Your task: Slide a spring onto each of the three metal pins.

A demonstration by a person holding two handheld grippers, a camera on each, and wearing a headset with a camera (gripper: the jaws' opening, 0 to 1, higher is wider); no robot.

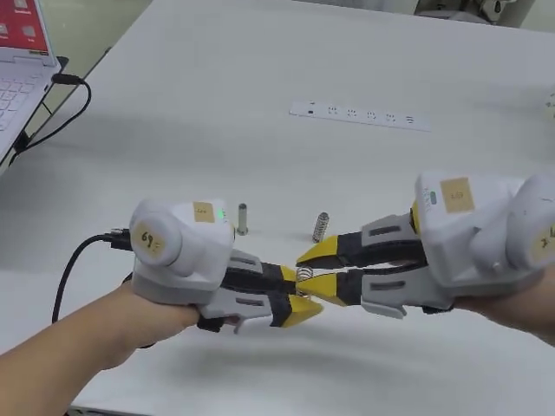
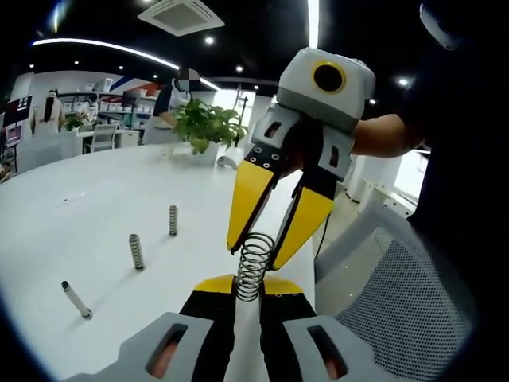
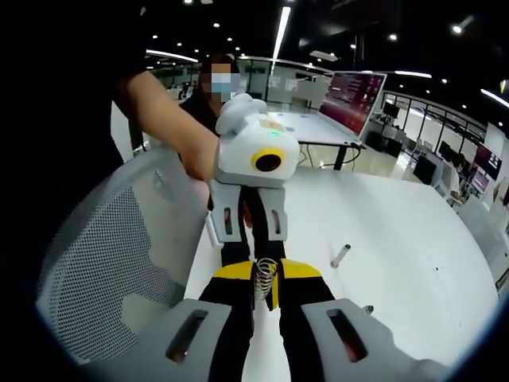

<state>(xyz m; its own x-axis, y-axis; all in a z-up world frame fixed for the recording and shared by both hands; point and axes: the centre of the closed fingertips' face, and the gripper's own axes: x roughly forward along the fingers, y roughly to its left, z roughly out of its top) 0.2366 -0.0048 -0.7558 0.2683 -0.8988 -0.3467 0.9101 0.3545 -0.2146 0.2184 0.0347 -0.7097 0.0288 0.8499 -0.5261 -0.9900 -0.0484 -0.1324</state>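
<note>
A small metal spring (image 1: 303,275) hangs above the white table (image 1: 217,104), held between both grippers, which point at each other. My left gripper (image 2: 248,285) is shut on its lower end (image 2: 253,267). My right gripper (image 3: 266,272) grips the other end (image 3: 265,276), and its yellow fingertips (image 2: 242,207) come down around the coil. On the table behind stand a bare metal pin (image 1: 242,218) and a pin wearing a spring (image 1: 321,227). The left gripper view has the bare pin (image 2: 77,299) and two sprung pins (image 2: 137,251) (image 2: 172,220).
A white power strip (image 1: 360,114) lies at the table's far side. A laptop (image 1: 17,61) with a black cable (image 1: 61,108) sits at the left edge. A grey mesh chair (image 2: 398,286) stands beside the table, and a potted plant (image 2: 207,123) at its far end.
</note>
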